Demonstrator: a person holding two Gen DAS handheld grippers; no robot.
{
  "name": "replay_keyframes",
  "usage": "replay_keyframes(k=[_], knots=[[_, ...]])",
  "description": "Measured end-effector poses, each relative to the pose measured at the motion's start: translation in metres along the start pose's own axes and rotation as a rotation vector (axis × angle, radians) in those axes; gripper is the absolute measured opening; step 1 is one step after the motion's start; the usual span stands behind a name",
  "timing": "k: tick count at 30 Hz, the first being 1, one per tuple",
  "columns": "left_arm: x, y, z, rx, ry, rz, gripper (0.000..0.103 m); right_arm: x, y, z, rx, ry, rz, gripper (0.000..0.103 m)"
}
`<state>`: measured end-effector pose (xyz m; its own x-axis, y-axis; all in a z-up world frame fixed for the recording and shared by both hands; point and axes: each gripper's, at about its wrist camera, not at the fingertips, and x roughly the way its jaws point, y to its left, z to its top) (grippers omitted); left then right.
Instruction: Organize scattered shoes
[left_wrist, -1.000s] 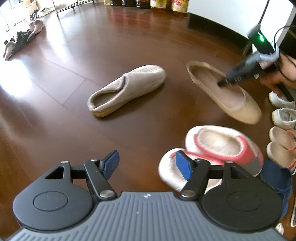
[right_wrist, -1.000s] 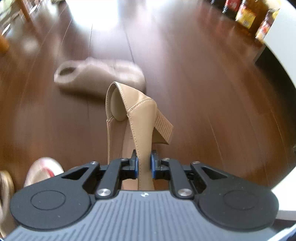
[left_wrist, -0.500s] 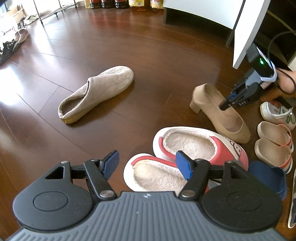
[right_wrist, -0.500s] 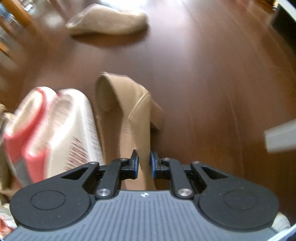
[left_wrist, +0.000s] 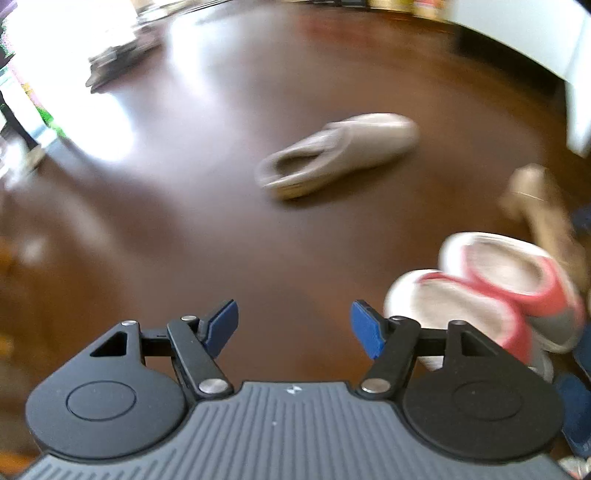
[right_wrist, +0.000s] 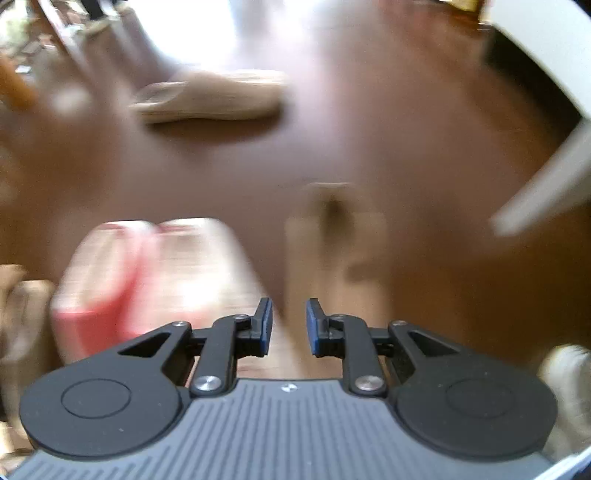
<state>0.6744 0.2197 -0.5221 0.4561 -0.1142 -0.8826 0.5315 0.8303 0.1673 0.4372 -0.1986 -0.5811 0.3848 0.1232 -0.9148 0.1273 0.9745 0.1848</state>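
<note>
The left tool (left_wrist: 294, 325) is hanging wide open over bare wooden floor (left_wrist: 221, 240), with nothing between its blue pads. The right tool (right_wrist: 289, 326) is opening, its pads standing clear of the tan heeled shoe (right_wrist: 328, 236), which is sitting on the floor just ahead of it.

In the left wrist view a beige slipper (left_wrist: 340, 151) is lying alone near the middle of the floor, well apart from the rest. A pair of pink and white slippers (left_wrist: 491, 288) is sitting side by side toward the right edge, with the heeled shoe just beside them and something dark blue (left_wrist: 576, 406) cut off at the frame's edge. A white cabinet (left_wrist: 535, 40) is standing at the far right, and dark shoes (left_wrist: 118, 62) are lying far off by the bright window light.

Both views are smearing with blur. In the right wrist view the pink slippers are reading only as streaks, and a pale shape (right_wrist: 565, 369) at the lower right is too blurred to identify.
</note>
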Motion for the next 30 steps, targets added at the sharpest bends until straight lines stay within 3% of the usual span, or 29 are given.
replay_keyframes(k=[4, 9, 12, 14, 17, 22, 24, 27, 30], knots=[[-0.009, 0.040, -0.013, -0.134, 0.001, 0.011, 0.072, 0.016, 0.111, -0.005, -0.109, 0.048, 0.213, 0.018], [-0.020, 0.059, -0.017, -0.053, -0.037, 0.018, 0.074, 0.053, 0.248, -0.019, -0.451, 0.108, 0.386, 0.018], [-0.024, 0.082, -0.023, -0.049, -0.042, 0.061, 0.074, 0.080, 0.292, -0.008, -0.508, 0.124, 0.433, 0.026], [-0.025, 0.104, -0.026, -0.099, -0.034, 0.087, 0.074, 0.101, 0.320, 0.003, -0.538, 0.131, 0.405, 0.032], [-0.029, 0.125, -0.028, -0.175, -0.033, 0.087, 0.074, 0.134, 0.360, 0.020, -0.568, 0.129, 0.324, 0.033], [-0.034, 0.140, -0.033, -0.191, -0.040, 0.085, 0.074, 0.175, 0.413, 0.021, -0.614, 0.169, 0.202, 0.042], [-0.031, 0.141, -0.039, -0.185, -0.024, 0.078, 0.074, 0.181, 0.424, 0.013, -0.636, 0.173, 0.177, 0.055], [-0.027, 0.143, -0.042, -0.181, 0.001, 0.062, 0.074, 0.190, 0.440, -0.004, -0.693, 0.170, 0.130, 0.067], [-0.026, 0.143, -0.042, -0.186, 0.002, 0.043, 0.074, 0.186, 0.437, -0.018, -0.717, 0.178, 0.076, 0.061]])
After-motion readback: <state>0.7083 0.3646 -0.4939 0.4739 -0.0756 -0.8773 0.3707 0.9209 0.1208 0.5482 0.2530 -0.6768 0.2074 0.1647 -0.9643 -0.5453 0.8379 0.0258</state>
